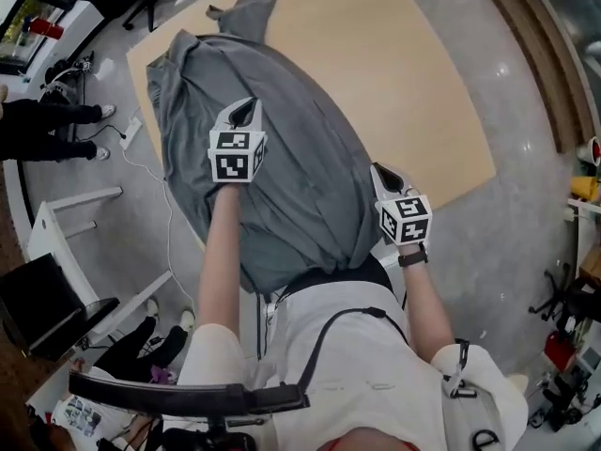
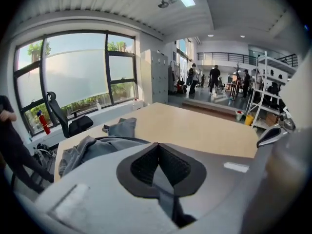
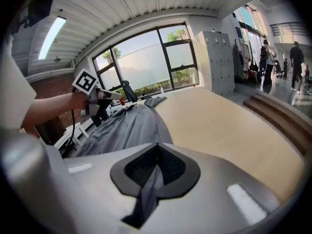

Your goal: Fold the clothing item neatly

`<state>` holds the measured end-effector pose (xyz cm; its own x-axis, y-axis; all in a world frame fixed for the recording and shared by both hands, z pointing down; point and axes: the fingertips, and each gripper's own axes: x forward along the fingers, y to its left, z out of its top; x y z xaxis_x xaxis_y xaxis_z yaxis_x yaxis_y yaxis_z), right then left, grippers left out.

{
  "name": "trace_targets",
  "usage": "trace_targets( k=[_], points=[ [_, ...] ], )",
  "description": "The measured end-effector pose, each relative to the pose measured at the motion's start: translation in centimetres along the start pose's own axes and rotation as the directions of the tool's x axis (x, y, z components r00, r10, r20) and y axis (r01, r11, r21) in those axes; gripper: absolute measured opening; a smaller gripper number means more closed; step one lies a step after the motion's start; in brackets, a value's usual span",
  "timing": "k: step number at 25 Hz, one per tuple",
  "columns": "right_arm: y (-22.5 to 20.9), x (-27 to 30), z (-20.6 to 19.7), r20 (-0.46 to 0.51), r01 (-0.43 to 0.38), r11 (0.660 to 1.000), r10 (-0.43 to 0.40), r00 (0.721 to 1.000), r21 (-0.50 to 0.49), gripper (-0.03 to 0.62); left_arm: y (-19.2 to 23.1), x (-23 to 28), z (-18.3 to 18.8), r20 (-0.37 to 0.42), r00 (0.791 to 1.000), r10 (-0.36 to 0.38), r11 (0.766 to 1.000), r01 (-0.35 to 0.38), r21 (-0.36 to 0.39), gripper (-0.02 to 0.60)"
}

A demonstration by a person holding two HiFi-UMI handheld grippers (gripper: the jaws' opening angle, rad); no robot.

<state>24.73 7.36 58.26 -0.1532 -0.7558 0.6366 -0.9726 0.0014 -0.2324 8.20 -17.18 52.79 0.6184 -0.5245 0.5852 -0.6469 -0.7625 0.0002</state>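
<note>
A grey garment (image 1: 291,177) hangs stretched between my two grippers, and its far end with a sleeve (image 1: 246,9) lies on the wooden table (image 1: 404,73). My left gripper (image 1: 241,116) is raised over the table's left side, shut on a fold of the cloth (image 2: 165,199). At the table's near edge my right gripper (image 1: 388,178) is shut on another pinch of the cloth (image 3: 146,191). In the left gripper view the garment (image 2: 92,147) bunches on the tabletop ahead of the left gripper (image 2: 158,147). The right gripper view shows the garment (image 3: 124,128) running from the right gripper (image 3: 157,147) toward the left gripper (image 3: 105,95).
The right half of the table is bare wood. A person's legs (image 1: 47,130) and a cable (image 1: 155,181) are on the floor at the left, beside a white bench (image 1: 70,219). An office chair (image 2: 66,121) stands by the window. Shelving (image 1: 582,195) lines the right.
</note>
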Motion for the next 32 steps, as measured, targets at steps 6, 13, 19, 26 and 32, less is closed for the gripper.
trace_targets(
  k=[6, 13, 19, 26, 32],
  points=[
    [-2.1, 3.6, -3.7, -0.151, -0.054, 0.997, 0.061, 0.987, 0.047, 0.103, 5.5, 10.8, 1.4, -0.147, 0.988, 0.037, 0.992, -0.019, 0.122, 0.060],
    [-3.0, 5.1, -6.7, -0.248, -0.030, 0.998, 0.042, 0.968, 0.051, 0.156, 8.5, 21.4, 0.3, -0.335, 0.941, 0.055, 0.830, 0.143, 0.539, 0.108],
    [-2.7, 5.1, -9.1, -0.328, -0.034, 0.992, 0.073, 0.942, 0.124, 0.158, 8.8, 24.7, -5.9, -0.590, 0.807, 0.034, 0.529, 0.486, 0.695, 0.113],
    [-3.9, 5.4, -11.6, -0.383, 0.045, 0.999, -0.047, 0.922, -0.013, 0.015, 7.5, 25.1, -4.5, -0.552, 0.833, -0.035, 0.599, 0.459, 0.656, 0.015],
    [-1.8, 2.7, -7.7, -0.299, -0.085, 0.991, 0.113, 0.948, 0.105, 0.009, 8.2, 19.4, 1.6, -0.373, 0.925, -0.068, 0.685, 0.315, 0.657, 0.015]
  ],
)
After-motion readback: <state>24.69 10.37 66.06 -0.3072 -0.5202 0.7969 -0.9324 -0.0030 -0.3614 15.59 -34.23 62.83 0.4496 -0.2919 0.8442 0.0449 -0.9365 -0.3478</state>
